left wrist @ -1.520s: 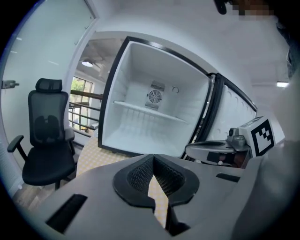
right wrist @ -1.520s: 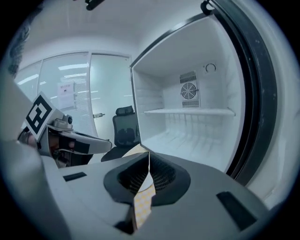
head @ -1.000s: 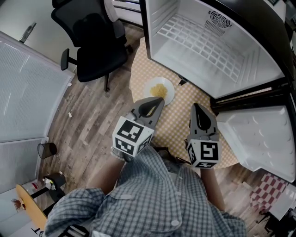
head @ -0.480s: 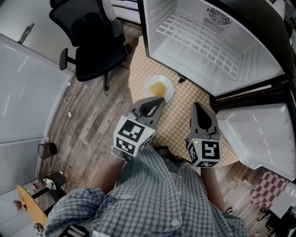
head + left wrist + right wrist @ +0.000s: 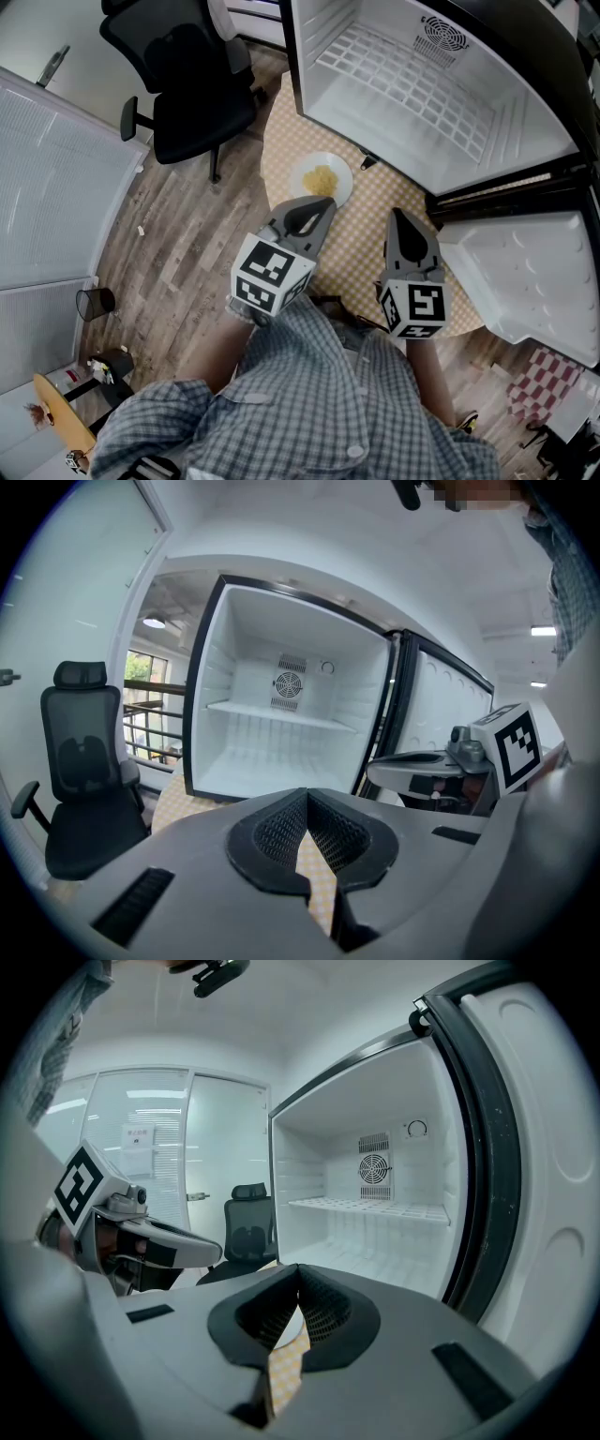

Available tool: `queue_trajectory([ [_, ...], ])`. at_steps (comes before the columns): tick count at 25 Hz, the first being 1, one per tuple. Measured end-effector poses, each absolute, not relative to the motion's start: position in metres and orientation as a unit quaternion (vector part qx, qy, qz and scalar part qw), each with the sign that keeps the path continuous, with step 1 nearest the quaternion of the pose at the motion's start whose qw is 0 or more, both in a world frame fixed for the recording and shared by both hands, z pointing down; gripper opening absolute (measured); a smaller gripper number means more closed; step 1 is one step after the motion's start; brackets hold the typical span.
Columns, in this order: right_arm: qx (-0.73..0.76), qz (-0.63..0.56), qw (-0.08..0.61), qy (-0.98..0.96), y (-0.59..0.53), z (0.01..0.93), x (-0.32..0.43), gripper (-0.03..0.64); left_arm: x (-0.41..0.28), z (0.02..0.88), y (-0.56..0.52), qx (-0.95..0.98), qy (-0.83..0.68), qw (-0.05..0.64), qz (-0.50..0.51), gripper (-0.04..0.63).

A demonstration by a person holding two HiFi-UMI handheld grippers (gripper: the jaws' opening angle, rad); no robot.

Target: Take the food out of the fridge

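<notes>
A white plate (image 5: 322, 180) of yellow food (image 5: 322, 176) stands on the round table with the yellow checked cloth (image 5: 361, 234), just in front of the open fridge (image 5: 422, 84). The fridge's inside (image 5: 281, 733) holds only a bare white wire shelf (image 5: 375, 1208). My left gripper (image 5: 317, 208) hangs over the cloth just short of the plate, shut with nothing in it. My right gripper (image 5: 400, 223) is beside it to the right, also shut and empty. In each gripper view the jaw tips meet, left gripper (image 5: 306, 799), right gripper (image 5: 298, 1296), with checked cloth showing below them.
The fridge door (image 5: 525, 272) swings out to the right of the table. A black office chair (image 5: 192, 84) stands on the wood floor at the left of the fridge. A glass partition (image 5: 56, 187) and a small bin (image 5: 94, 302) lie further left.
</notes>
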State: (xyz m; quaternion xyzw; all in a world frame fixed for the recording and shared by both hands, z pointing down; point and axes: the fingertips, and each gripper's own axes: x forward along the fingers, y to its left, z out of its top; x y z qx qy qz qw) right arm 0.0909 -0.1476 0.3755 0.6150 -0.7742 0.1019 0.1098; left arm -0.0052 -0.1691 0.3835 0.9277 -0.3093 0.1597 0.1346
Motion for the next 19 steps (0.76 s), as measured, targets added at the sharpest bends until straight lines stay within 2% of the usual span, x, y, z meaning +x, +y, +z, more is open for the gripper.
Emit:
queue_trajectory([
  [19,0.606,0.124,0.109,-0.778,-0.149,0.386,0.09,0.009,-0.006,0.392,-0.175,0.921,-0.317,0.153,0.168,0.006],
])
